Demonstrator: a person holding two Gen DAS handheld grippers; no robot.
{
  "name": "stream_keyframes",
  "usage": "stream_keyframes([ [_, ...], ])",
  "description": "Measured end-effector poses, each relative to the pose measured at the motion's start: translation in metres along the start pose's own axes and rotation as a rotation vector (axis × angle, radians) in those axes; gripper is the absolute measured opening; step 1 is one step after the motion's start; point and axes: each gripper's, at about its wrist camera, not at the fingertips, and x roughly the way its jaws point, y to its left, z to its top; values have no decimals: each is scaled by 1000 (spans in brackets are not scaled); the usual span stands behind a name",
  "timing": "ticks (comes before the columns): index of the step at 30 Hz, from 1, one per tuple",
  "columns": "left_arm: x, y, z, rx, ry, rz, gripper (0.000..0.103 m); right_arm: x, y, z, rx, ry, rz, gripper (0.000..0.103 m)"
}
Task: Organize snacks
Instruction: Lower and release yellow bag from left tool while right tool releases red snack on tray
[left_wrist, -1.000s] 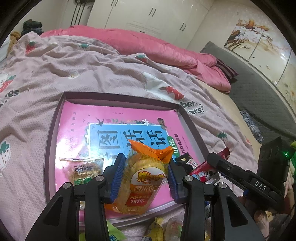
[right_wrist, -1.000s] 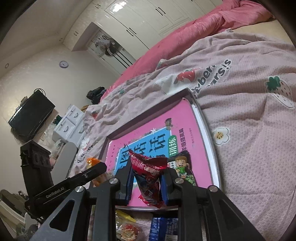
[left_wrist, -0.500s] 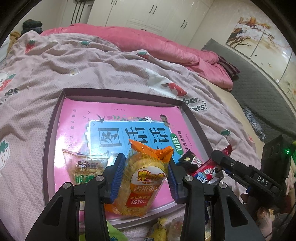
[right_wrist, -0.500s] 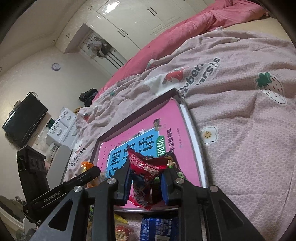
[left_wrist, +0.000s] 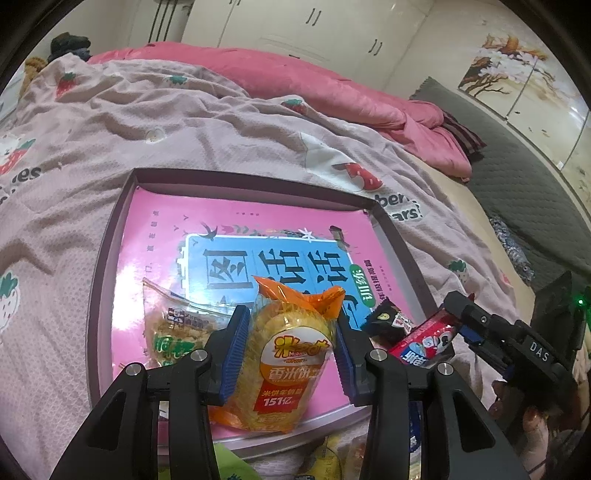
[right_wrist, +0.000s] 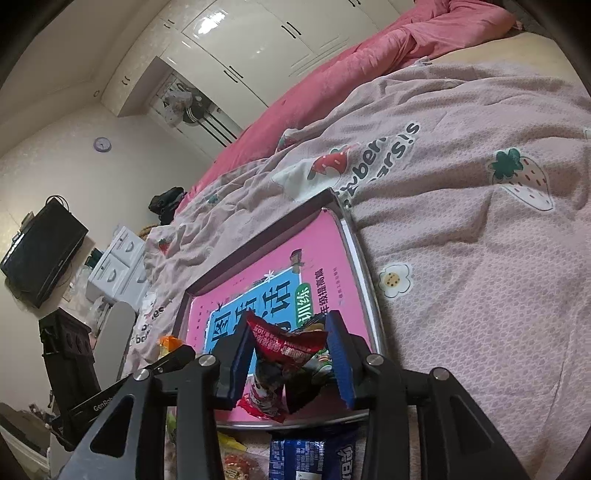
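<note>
The left gripper angles down over the near edge of the tray, its 2 blue pads pressed against the sides of a yellow rice-cracker pack with an orange top, which it holds above the tray's near rim. The right gripper also tilts down at the tray's near right corner; its jaws are opening, and the red snack packet stands between them, crumpled, with the left pad close to it and the right pad clear of it. Whether the left pad touches is hard to say.

In the left wrist view the tray holds 1 pink book with a blue title panel, 1 clear packet of pale biscuits left of the gripper, and 1 small black packet beside the red one. The tray lies on a pink strawberry-print blanket.

Below the tray's near rim, more snacks are cut off by the frame and the gripper bodies: 1 blue packet, a yellow wrapper and a green one. Their full count cannot be made out. A hand shows partly at the lower right of the left wrist view, behind the right gripper's body.
</note>
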Motion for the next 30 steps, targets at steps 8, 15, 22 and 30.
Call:
stream_keyframes([
  [8,3,4,-1,-16,21,4,48,-2,2,0,-11,1,20,39],
  [15,3,4,-2,-13,29,2,50,-1,18,-2,-87,10,35,39],
  [22,1,4,-3,-13,36,-5,54,7,33,-7,-156,30,58,46],
  [30,-6,4,-5,-17,38,-10,56,9,36,-12,-178,57,54,49],
])
